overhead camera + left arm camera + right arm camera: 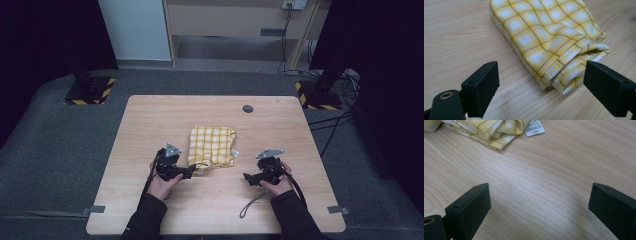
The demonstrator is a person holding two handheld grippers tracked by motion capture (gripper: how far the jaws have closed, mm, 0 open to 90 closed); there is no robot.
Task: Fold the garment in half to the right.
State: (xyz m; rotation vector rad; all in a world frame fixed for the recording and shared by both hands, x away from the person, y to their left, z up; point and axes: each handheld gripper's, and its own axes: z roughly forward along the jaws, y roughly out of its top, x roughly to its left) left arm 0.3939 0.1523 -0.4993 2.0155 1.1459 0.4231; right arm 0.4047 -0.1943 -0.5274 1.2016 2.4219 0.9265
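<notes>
Yellow checked cloth [549, 37] folded, soft, on wood table [150, 130]

Looking down on a folded yellow checked cloth [549, 37], lying flat on the wooden table [456, 37]. Left gripper [541, 82] wide open, black jaws rising at either side of the cloth's near corner, touching nothing. Layered fold edges facing the right jaw, white showing inside. Bare wood under the left jaw.
</notes>
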